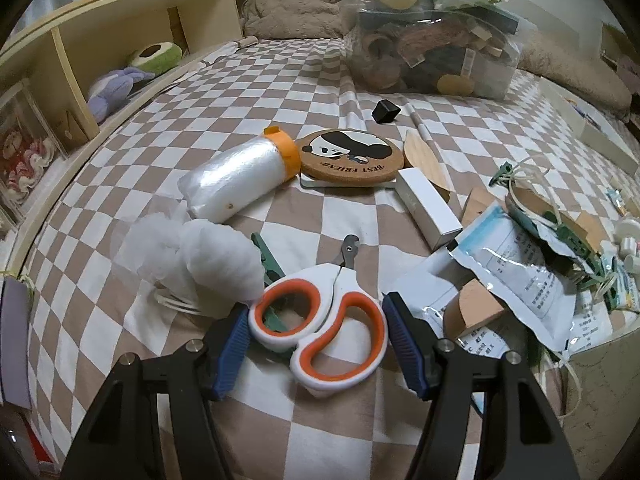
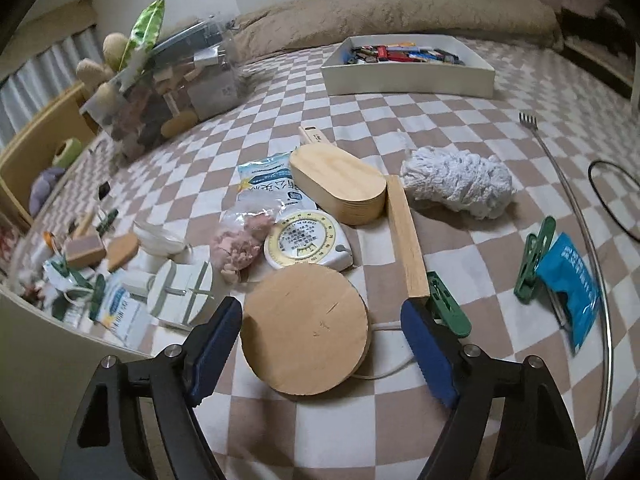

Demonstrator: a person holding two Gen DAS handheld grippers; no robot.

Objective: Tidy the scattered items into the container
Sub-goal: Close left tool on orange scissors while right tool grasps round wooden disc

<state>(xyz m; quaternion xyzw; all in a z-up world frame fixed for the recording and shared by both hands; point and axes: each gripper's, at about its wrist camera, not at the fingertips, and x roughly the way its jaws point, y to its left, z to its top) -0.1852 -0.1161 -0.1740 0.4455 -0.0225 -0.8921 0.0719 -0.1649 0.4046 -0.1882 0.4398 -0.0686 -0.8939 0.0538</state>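
Observation:
In the left wrist view my left gripper point(image 1: 316, 314) is shut on the white and orange nail clippers point(image 1: 320, 332). Both blue pads press on the handle loops, and the clippers lie on the checked bedspread point(image 1: 120, 208). In the right wrist view my right gripper point(image 2: 320, 314) stands open around a round cork disc point(image 2: 304, 332). The left pad sits close to the disc's rim and a gap shows at the right pad. The clear plastic container point(image 1: 432, 44) point(image 2: 160, 92), heaped with items, stands at the far end of the bed.
Beyond the clippers lie a white mesh puff point(image 1: 208, 264), a bag roll point(image 1: 240, 176), a panda coaster point(image 1: 350, 156) and a small white box point(image 1: 428, 212). Around the disc lie a tape measure point(image 2: 306, 244), oval wooden box point(image 2: 340, 188), wooden bar point(image 2: 406, 240), green clip point(image 2: 448, 308) and white tray point(image 2: 408, 76).

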